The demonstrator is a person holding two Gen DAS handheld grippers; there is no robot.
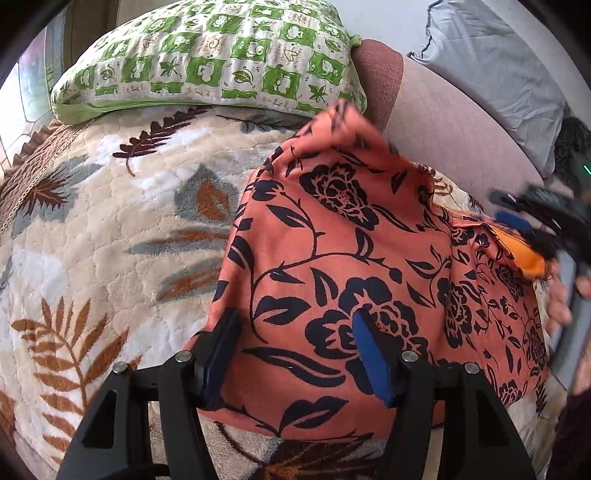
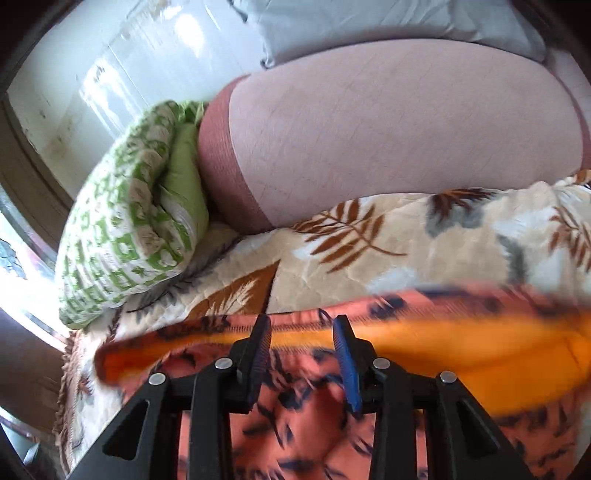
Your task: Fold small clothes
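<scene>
While my left hand-held gripper (image 1: pixel 295 354) is straddling the shorts (image 1: pixel 362 258) spread, my right (image 2: pixel 304 358) is pinching their waistband (image 2: pixel 461 354).

Right gripper (image 1: pixel 517 214) is smeared by motion blur at the left cam's right edge, and grip on garment (image 1: pixel 351 258) can't be confirmed. In the right cam, the garment's print and orange lining (image 2: pixel 443 350) are blurred. Grey pillow (image 2: pixel 369 22) is cut off by the frame top. Blanket (image 1: pixel 110 240) is partly hidden under the garment.

Garment (image 1: pixel 354 266) lies on blanket (image 1: pixel 110 229), pillow (image 1: pixel 207 55) behind.
</scene>
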